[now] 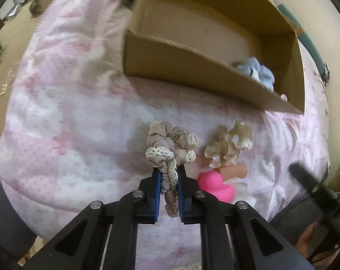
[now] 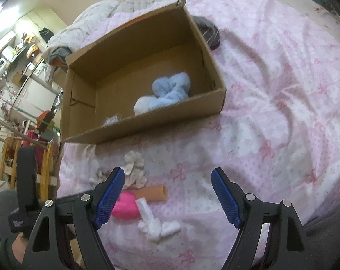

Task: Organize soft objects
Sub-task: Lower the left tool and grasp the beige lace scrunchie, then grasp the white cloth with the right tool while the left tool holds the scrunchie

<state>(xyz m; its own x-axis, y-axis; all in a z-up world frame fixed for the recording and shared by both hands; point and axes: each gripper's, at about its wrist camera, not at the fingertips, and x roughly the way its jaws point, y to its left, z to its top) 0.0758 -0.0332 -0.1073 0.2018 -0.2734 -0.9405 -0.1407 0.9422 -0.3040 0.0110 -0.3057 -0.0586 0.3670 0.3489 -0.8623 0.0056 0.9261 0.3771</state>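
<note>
No writing can be read on anything in view. The left gripper (image 1: 167, 193) has its blue fingers (image 1: 156, 198) pinched on a taupe lace-trimmed scrunchie (image 1: 170, 148), over the pink bow-print bedspread (image 2: 271, 103). The right gripper (image 2: 168, 195) stands wide apart, holding nothing, above open bedspread. Close by lie a beige scrunchie (image 1: 228, 146), pink rubber duck (image 1: 215, 185), tan tube (image 2: 155, 193) and white cloth (image 2: 152, 222). Beyond them, the open cardboard box (image 2: 147, 126) holds a blue plush (image 2: 170, 92), its near edge facing the grippers.
</note>
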